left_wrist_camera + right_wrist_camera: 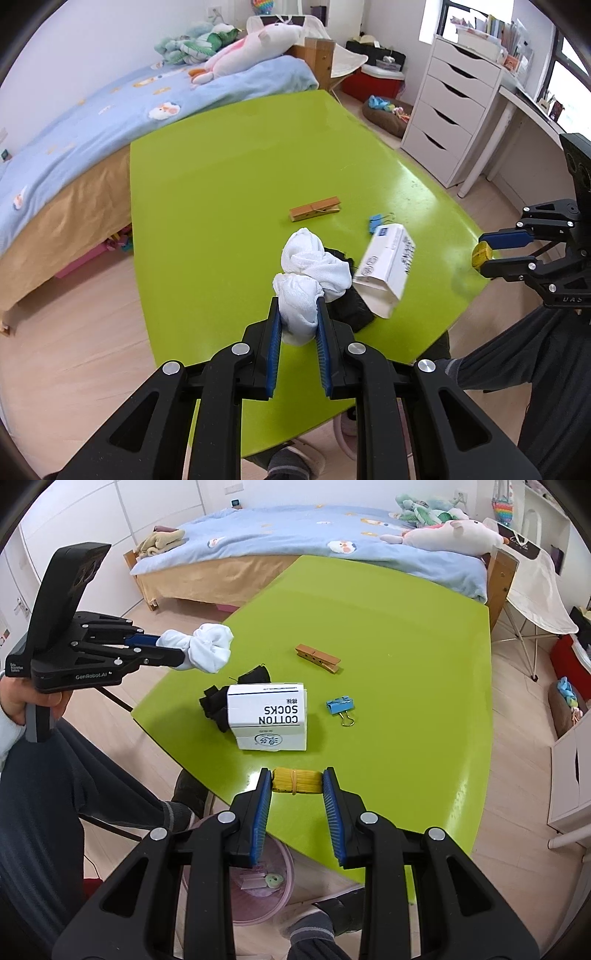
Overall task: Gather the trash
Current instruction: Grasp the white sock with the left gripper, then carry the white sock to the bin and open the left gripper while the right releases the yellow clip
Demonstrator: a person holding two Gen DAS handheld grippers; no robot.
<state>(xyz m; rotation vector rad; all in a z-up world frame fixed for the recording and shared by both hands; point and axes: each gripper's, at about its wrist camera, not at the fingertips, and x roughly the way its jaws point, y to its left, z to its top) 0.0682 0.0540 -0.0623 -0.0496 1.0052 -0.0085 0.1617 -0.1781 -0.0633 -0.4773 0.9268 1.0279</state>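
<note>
My left gripper (298, 304) is shut on a crumpled white sock (312, 271), held above the near edge of the green table (229, 155). In the right wrist view the same left gripper (173, 650) holds the white sock (210, 648) over the table's left corner. My right gripper (295, 775) is shut on a small yellow bundle bound with a rubber band (295, 781), just above the table's near edge. From the left wrist view the right gripper (480, 253) pinches the yellow bundle (480, 254) at the table's right edge.
On the table lie a white "COTTON SOCKS" box (271, 716), a black sock (218, 703) beside it, a wooden clothespin (317, 658) and a blue binder clip (340, 706). A pink bin (258, 886) stands on the floor below the near edge. A bed (314, 542) lies beyond; a person's legs (44, 794) are at left.
</note>
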